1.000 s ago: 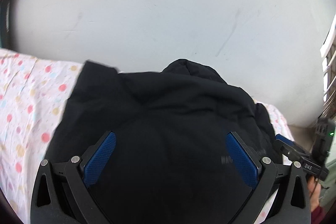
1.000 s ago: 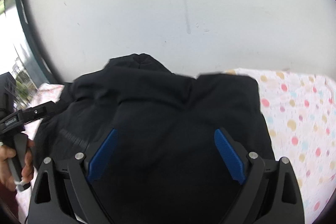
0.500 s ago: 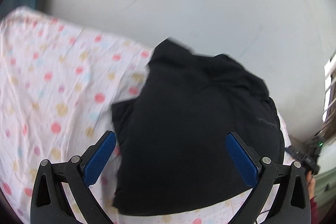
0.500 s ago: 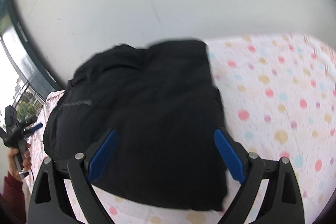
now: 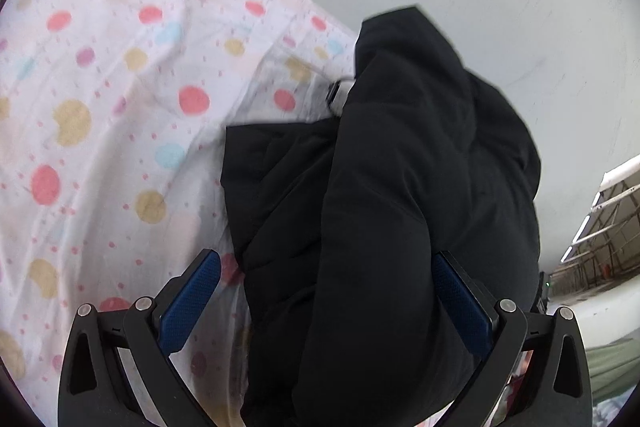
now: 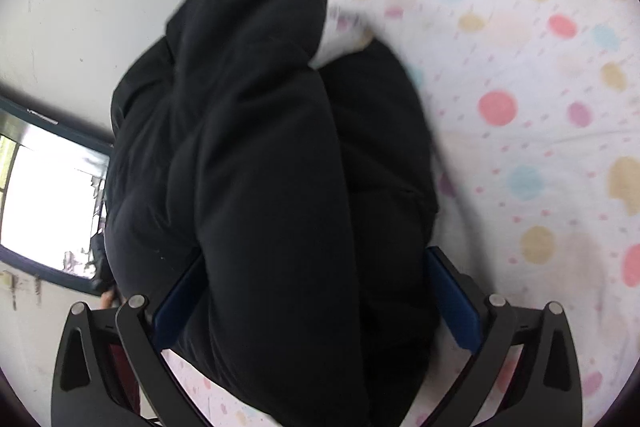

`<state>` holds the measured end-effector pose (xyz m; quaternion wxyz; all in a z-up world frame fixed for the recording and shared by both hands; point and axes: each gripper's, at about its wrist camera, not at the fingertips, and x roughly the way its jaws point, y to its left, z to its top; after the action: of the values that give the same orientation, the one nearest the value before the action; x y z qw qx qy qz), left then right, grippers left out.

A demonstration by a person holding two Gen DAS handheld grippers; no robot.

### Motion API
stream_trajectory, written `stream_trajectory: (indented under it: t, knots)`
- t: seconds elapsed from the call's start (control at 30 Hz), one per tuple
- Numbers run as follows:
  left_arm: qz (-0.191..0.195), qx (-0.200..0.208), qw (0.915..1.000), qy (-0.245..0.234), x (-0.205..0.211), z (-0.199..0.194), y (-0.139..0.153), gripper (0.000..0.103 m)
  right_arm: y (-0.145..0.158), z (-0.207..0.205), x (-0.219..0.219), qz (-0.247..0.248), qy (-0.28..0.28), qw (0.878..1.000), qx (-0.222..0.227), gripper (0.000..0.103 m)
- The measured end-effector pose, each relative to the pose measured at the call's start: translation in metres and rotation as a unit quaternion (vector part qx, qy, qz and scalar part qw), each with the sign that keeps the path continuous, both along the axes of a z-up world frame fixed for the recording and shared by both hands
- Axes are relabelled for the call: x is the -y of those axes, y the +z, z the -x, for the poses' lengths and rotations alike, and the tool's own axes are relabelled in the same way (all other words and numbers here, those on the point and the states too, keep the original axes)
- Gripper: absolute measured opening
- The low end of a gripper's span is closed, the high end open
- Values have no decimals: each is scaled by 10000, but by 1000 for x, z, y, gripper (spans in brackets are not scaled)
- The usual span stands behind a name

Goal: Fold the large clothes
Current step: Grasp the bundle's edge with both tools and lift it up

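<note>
**Two grippers spread wide over a folded black jacket**

Two layers of the black padded jacket (image 5: 400, 195) fill the centre and lower right of the left wrist frame, lying on the polka-dot bedsheet (image 5: 100, 107). The left gripper (image 5: 326, 303) has its fingers wide apart, clasping nothing. In the right wrist frame, the right gripper (image 6: 316, 301) is likewise spread, the jacket (image 6: 256, 155) bulging between its blue pads (image 6: 454, 307); contact cannot be judged. A window (image 6: 44, 203) sits at left.

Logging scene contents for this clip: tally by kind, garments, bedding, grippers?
Black padded jacket: 1
Polka-dot bedsheet: 1
Grippers: 2, left gripper and right gripper, both open
Total: 4
</note>
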<state>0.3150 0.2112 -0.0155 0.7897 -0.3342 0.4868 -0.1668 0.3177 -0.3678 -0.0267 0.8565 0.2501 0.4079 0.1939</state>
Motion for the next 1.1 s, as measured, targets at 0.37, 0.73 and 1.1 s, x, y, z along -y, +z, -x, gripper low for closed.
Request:
stream_trajectory:
  t: [0.37,0.73,1.1]
  knots:
    - [914,-545,9929,-524,24,-15,-37,102,-26,-26,-1,-756,527,9957,-67,103]
    - [1417,7,9884,-556,49,6,-30,63,-23,-27,-15,-595,590,9963,215,103]
    - [1625,837,9825,-347,73,38,25,28,18,1,-38,-957,724,9890,863,26]
